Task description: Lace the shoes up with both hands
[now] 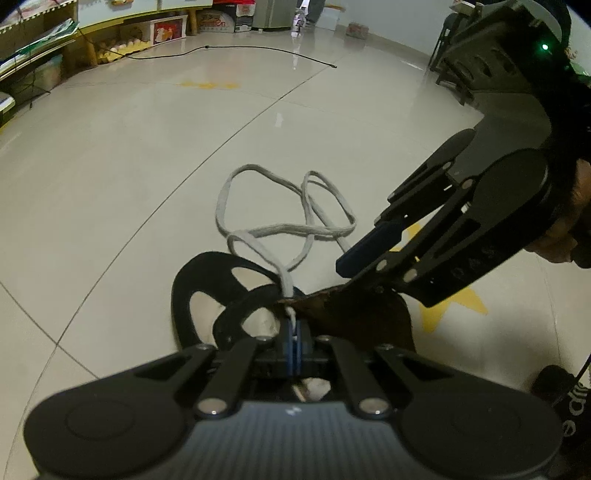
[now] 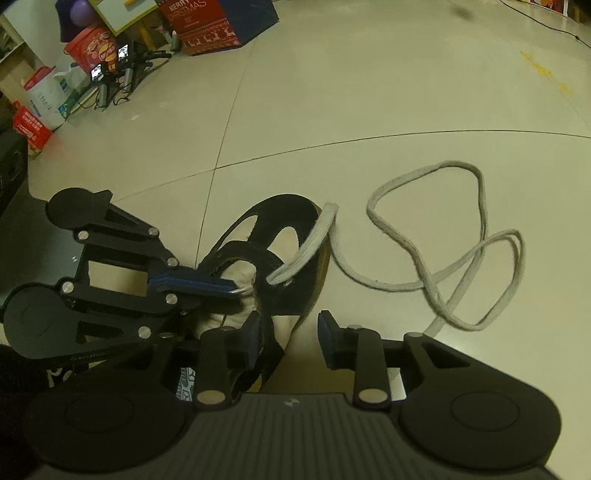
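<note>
A black shoe [image 1: 207,288] with cut-out openings lies on the tiled floor, also in the right wrist view [image 2: 291,210]. A grey-white lace [image 1: 288,221] runs from the shoe and lies in loose loops on the floor [image 2: 443,266]. My left gripper [image 1: 294,332] is shut on the lace's tip just over the shoe's brown-edged flap; the right wrist view shows it [image 2: 236,290] from the side, pinching that tip. My right gripper [image 2: 290,332] stands open, the shoe's side beside one pad and floor showing in the gap. It reaches in from the right [image 1: 351,269].
Shelves with boxes [image 1: 122,33] line the far wall and a black cable [image 1: 240,50] lies on the floor. Red gift boxes [image 2: 199,26], cartons and small devices [image 2: 110,66] stand at the far left. Yellow star stickers [image 1: 454,299] mark the tiles.
</note>
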Tool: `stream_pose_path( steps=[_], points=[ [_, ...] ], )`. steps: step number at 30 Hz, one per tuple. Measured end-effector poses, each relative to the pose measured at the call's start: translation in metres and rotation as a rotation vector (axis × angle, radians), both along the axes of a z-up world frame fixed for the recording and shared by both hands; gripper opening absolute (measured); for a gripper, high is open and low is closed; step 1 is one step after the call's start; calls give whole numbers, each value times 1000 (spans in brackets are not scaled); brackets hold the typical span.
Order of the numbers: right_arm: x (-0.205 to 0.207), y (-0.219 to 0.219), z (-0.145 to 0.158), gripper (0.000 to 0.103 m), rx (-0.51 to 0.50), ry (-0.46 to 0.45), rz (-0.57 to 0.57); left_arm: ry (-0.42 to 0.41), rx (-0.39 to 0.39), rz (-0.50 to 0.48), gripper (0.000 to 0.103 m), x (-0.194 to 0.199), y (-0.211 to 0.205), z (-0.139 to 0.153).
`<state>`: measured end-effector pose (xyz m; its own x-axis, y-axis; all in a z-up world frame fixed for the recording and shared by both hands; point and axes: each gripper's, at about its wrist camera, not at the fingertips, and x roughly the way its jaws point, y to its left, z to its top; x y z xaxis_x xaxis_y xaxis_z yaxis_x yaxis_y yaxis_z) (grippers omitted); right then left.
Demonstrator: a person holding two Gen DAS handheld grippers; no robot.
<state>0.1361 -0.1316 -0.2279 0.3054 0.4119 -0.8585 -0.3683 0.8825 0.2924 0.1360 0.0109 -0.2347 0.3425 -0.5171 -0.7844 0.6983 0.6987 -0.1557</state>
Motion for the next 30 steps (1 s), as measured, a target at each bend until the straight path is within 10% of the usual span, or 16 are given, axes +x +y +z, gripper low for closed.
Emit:
stream_pose_path(
  steps=[23, 30],
  points=[
    [-1, -3, 2, 36, 21, -8, 7, 144, -83, 87, 5, 13, 19, 10],
    [0, -3, 1, 37, 37, 7, -6, 142, -62, 67, 32, 27, 10, 10]
  ],
)
